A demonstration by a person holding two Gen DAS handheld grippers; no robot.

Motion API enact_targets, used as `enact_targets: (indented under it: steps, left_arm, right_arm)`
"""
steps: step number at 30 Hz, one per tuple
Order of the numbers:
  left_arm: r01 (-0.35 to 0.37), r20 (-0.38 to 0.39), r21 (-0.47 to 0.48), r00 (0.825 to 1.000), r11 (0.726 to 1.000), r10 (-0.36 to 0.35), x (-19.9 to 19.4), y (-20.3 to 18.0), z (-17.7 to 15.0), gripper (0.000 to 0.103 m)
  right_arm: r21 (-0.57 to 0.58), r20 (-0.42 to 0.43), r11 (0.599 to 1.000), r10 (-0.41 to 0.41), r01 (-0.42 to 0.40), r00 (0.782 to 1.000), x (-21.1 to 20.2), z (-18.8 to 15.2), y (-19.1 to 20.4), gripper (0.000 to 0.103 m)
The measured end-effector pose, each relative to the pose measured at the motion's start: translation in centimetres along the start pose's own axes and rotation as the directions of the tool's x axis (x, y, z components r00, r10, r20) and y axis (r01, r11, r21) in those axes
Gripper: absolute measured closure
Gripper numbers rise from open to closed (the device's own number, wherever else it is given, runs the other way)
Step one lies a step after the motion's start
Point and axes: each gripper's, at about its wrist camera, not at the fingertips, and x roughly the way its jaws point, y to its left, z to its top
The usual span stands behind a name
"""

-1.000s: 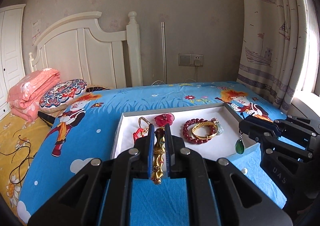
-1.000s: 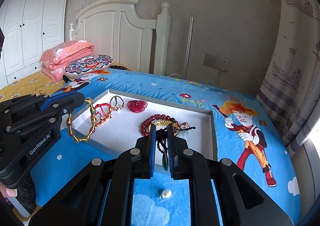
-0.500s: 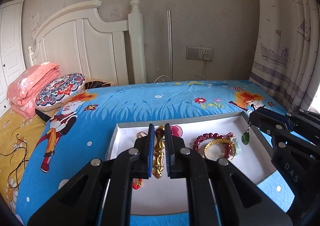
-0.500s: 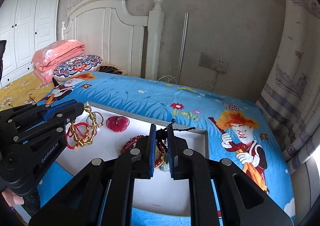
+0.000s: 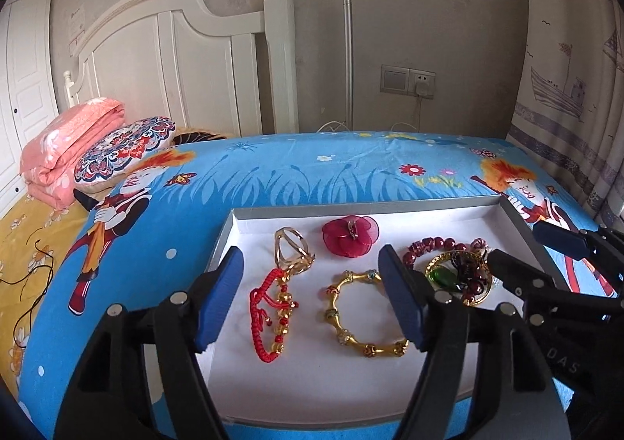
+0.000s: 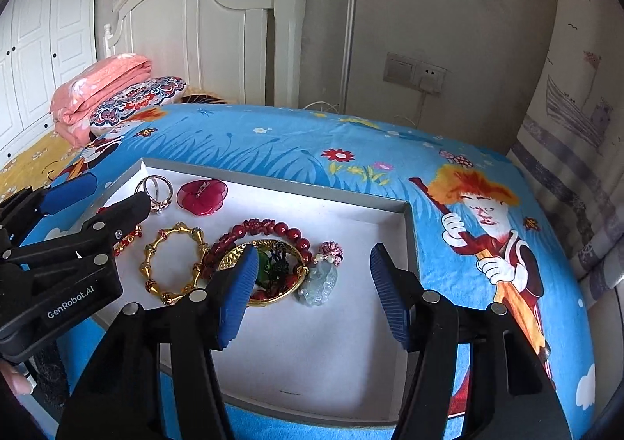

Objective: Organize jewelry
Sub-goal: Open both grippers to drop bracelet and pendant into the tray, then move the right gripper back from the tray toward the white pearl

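Left wrist: gold bangle [image 5: 364,313] between parted left gripper [image 5: 312,297] jaws.

White headboard [image 5: 175,61]; patterned curtain [image 5: 565,69].

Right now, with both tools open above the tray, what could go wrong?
1. The green pendant with its black cord lies on the gold bangle and red bead bracelet; they may tangle.
2. The left tool hangs low over the bamboo-style gold bracelet and could snag it.
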Motion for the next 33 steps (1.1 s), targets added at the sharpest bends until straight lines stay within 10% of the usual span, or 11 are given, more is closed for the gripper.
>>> enact_targets:
  steps: [10,33]
  left_arm:
    - [-0.007,-0.01,-0.037,1.0,0.999,0.007,-2.4,0.7,-2.2,0.007]
    - [0.03,-0.018,-0.073,0.999,0.997,-0.031,-9.6,-0.8,-8.5,0.005]
  right_arm:
    - [0.038,0.007,0.999,0.028,-0.028,1.0,-3.0,-2.8,-0.7,0.045]
    - [0.08,-0.021,0.996,0.053,-0.051,0.998,-7.6,-10.6,-0.9,0.041]
